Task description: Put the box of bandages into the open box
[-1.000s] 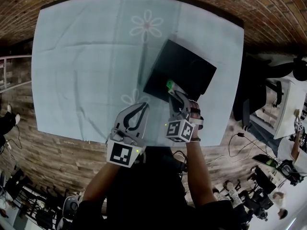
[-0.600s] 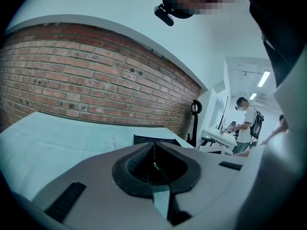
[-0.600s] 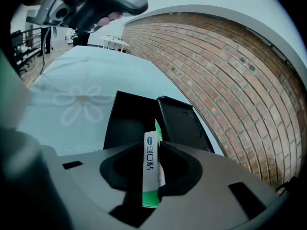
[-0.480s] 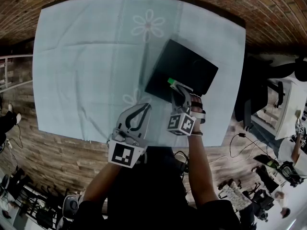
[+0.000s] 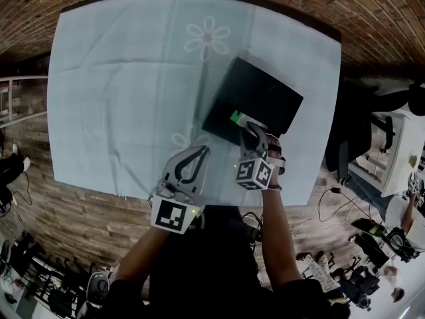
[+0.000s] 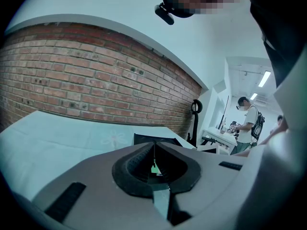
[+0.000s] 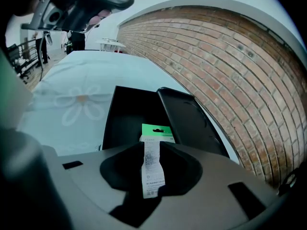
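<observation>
The open black box lies on the pale cloth at the table's right, its lid folded back towards the brick wall. My right gripper hangs over the box's near edge, shut on the box of bandages, a slim white pack with a green top. Its jaws have just been closing a little, with the pack between them. The pack's green end points down into the black box. My left gripper hovers near the table's front edge, shut and holding nothing, left of the black box.
A pale blue tablecloth with daisy prints covers the table, and a brick wall runs behind it. Off the table's right edge stand a black chair and a white desk. A person stands in the background.
The right gripper has shifted slightly farther over the black box's near edge, carrying the bandage pack. The left gripper has stayed where it was.
</observation>
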A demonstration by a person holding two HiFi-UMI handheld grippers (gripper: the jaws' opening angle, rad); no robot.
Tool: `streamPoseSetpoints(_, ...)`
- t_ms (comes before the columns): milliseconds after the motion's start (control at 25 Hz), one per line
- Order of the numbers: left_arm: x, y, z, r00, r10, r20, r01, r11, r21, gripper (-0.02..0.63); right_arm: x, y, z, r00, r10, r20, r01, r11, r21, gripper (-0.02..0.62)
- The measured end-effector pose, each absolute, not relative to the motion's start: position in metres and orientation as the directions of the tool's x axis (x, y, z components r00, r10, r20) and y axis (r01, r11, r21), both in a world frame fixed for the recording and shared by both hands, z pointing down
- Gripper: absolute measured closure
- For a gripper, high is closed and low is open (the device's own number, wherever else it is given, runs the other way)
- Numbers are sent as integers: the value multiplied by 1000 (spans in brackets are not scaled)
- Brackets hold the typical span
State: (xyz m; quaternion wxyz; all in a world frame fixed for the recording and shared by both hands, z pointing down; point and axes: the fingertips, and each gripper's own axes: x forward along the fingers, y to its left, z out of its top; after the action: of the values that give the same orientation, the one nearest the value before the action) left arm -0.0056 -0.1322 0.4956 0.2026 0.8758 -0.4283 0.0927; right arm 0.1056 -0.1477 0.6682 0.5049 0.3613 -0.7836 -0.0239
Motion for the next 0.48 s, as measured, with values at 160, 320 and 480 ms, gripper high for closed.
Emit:
streamPoseSetpoints(160,-6,-132,495,616,-712,336,-787,-550,279,568,105,-147,664,-244,-589,770,-567,731,379,480)
streamPoseSetpoints(320,-4,-132,495,622,-708,335,-783,-561,267,569,105,-149,655,-265,-612,745,-627,697,349,506)
streamPoseSetpoints(480,-1,-130,491,625,-709,326,-780,-565,269,569,109,-150,644,-291,-631,719,-716,642,274,541)
